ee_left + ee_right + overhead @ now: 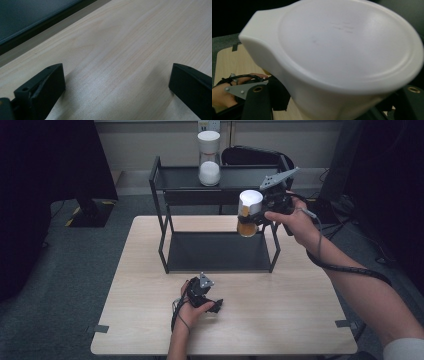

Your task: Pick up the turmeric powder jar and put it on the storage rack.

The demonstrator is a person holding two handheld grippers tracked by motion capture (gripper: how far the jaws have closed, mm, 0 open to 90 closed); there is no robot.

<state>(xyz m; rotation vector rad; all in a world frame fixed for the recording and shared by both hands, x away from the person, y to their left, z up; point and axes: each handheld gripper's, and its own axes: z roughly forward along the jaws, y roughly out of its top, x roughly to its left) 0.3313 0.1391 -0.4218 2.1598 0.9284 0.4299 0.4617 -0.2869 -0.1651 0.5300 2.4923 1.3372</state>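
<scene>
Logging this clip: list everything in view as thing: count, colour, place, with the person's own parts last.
Table: one, light wood, centre of the high view.
Rack: one, black, two shelves, on the table's far half.
Jar on rack: one, clear with white lid and white contents, on the top shelf.
Held jar: one, white lid, amber contents, in the air at the rack's right end.
Tape marks: two, grey, at the table's left and right edges.
Left gripper: one, black, jaws apart over bare table in front of the rack.
Right gripper: one, black, jaws closed on the held jar.
Hands: two, one on each gripper.
</scene>
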